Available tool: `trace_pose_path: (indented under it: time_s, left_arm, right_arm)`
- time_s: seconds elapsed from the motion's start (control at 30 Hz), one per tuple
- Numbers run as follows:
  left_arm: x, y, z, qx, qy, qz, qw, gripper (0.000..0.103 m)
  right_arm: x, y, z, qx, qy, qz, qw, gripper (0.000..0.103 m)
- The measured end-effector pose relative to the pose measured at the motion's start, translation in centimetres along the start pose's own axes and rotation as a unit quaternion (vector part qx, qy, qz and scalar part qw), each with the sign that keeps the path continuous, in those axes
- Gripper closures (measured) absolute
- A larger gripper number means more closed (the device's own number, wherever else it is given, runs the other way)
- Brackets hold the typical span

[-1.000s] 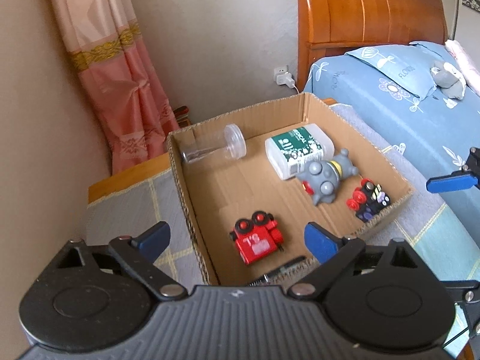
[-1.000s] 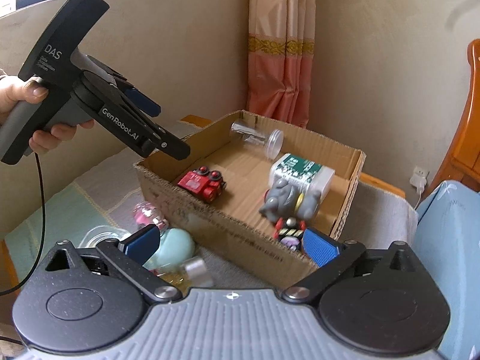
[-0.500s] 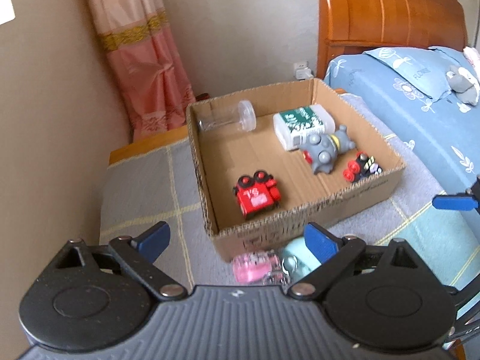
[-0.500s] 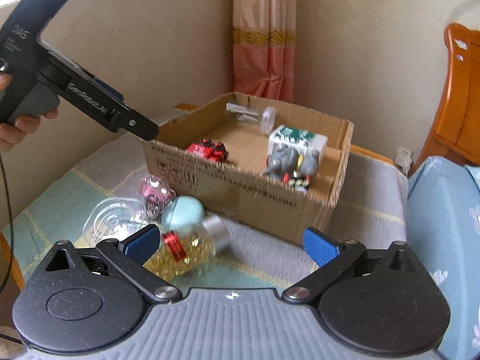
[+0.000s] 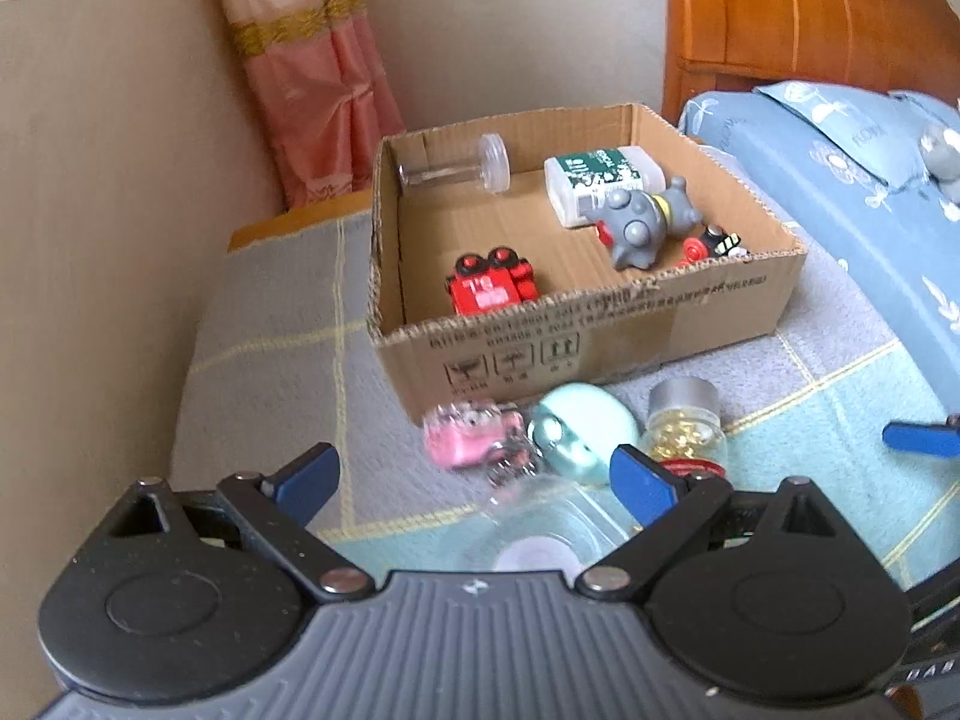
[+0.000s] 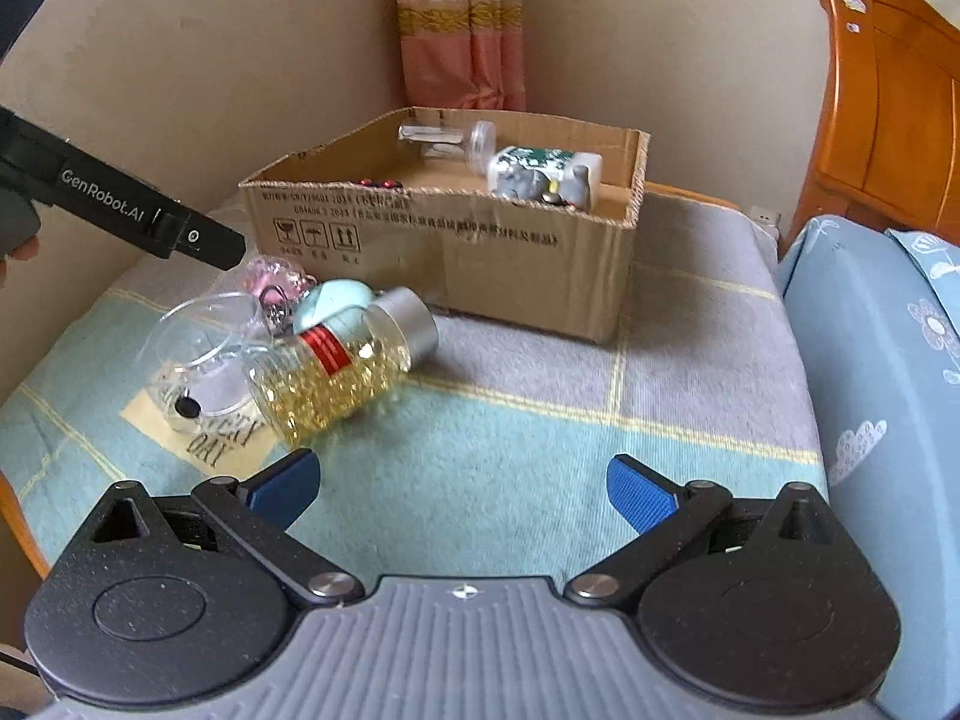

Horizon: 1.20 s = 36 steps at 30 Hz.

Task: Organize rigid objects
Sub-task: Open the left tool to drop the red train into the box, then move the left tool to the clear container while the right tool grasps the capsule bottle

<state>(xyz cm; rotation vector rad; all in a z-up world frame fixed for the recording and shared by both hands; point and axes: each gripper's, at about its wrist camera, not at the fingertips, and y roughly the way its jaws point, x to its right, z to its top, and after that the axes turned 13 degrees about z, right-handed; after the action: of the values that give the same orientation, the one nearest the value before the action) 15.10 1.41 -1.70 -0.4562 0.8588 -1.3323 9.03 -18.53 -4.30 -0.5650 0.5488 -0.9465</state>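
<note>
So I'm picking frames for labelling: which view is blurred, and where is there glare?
Left wrist view: motion blur smears the pink toy and mint-green egg-shaped case; the cardboard box is soft. Right wrist view: sharper; the clear glass dish is faint against the cloth, and window glare blows out the top left corner.

A checked blanket point(image 6: 540, 420) carries a cardboard box point(image 6: 480, 252) – beside it a capsule bottle point(image 6: 336, 372), clear container point(image 6: 198, 348), mint egg point(image 6: 333, 300), pink toy point(image 6: 270, 279).
</note>
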Motion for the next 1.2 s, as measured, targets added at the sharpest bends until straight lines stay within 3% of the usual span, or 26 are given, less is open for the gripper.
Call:
trace_pose_path:
  time_s: [0.33,0.8,1.2]
  left_arm:
    - [2.2,1.8,-2.2,-0.007,-0.038,0.02,0.999,0.003]
    - [-0.6,2.5,-4.8,-0.035,-0.082,0.031,0.9955,0.001]
    - [-2.3,3.8,-6.6,-0.055,-0.104,0.011,0.993,0.001]
  right_arm:
    - [0.2,-0.2,-1.5,-0.006,0.004,0.0,1.0,0.0]
    - [0.8,0.1,-1.0,-0.023,-0.01,0.023,0.999,0.0]
    - [-0.3,2.5,4.0,-0.027,-0.098,0.114,0.988,0.0]
